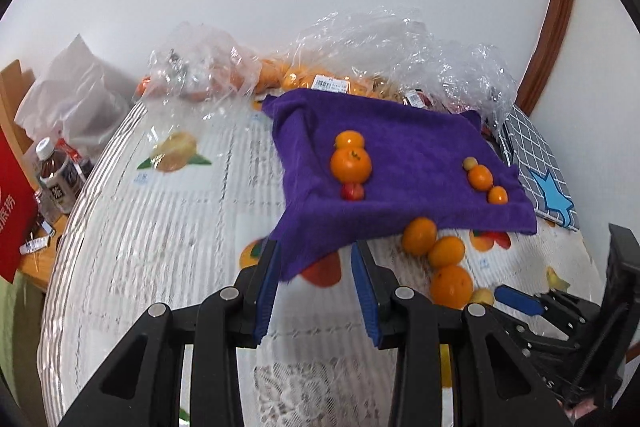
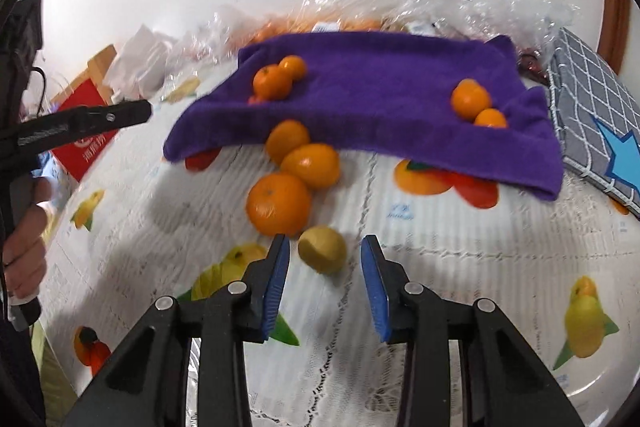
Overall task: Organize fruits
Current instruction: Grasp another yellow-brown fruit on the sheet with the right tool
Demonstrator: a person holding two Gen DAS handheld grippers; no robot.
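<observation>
The towel (image 1: 400,155) is deep purple. On it sit orange tangerines (image 1: 351,165) and one small red fruit (image 1: 353,191). A pale yellow fruit (image 2: 322,249) lies on the bench (image 1: 160,227), whose white cover is ribbed and printed with orange, red and yellow fruit. The notebook (image 1: 536,163) is grey with a white grid and a blue star. The claw pads (image 2: 276,283) are blue on black.

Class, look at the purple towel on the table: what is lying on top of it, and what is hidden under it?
On the purple towel: two fruit rows, led by a large orange and a smaller orange. Beneath, only printed tablecloth shows; the rest is covered.
</observation>
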